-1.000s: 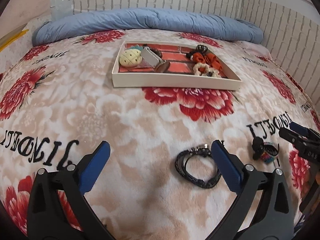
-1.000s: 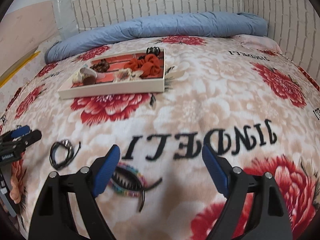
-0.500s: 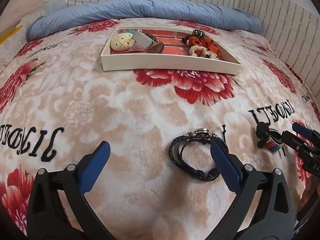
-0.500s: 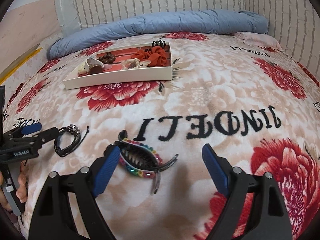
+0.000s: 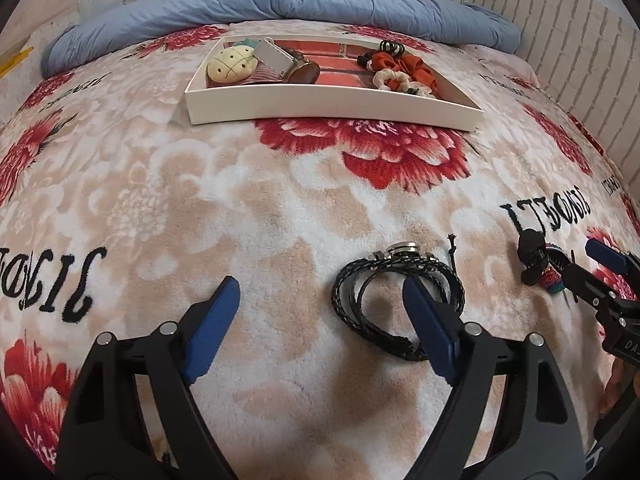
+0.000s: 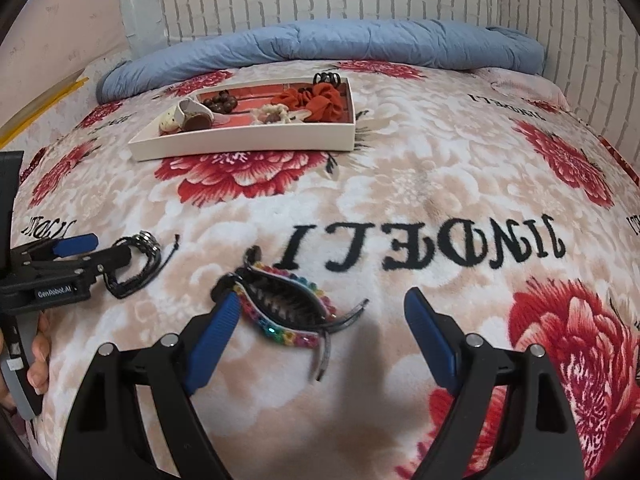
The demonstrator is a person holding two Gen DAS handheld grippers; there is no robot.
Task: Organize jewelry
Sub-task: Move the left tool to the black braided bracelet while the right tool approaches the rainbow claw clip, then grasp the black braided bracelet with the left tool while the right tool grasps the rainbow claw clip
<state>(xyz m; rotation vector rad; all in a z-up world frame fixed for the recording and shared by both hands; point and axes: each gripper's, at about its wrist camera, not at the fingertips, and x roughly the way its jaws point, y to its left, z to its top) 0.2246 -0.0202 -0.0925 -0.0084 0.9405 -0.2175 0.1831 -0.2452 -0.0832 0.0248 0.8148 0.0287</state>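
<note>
Your left gripper (image 5: pixel 320 304) hangs wide open just above the bed's floral blanket (image 5: pixel 240 208), with nothing between its blue pads. Its right pad (image 5: pixel 428 328) sits over the near right part of the black braided bracelet (image 5: pixel 376 296), which lies coiled on the blanket with its metal clasp at the far side; I cannot tell whether the pad touches the cord.

Your right gripper (image 6: pixel 320 320) is also spread wide and empty. The rainbow-beaded hair claw (image 6: pixel 288 308) lies on the blanket between its pads, much closer to the left pad (image 6: pixel 212 332), which is at or just beside the claw's left end. The right pad stands well apart from it.

From the left wrist view, the claw shows at the right edge, partly hidden behind your right gripper. From the right wrist view, your left gripper reaches in at the left edge over the bracelet.

The white tray (image 5: pixel 332 100) rests farther up the bed, well apart from both pieces. Inside it, the left end holds a cream pineapple-shaped item (image 5: pixel 232 65), a small white case and a brown round piece; the right end holds an orange scrunchie (image 5: pixel 412 67), a cream scrunchie (image 5: pixel 394 80) and a small black clip. A rolled blue quilt (image 5: pixel 320 4) lies along the far side, against the brick-pattern wall.
</note>
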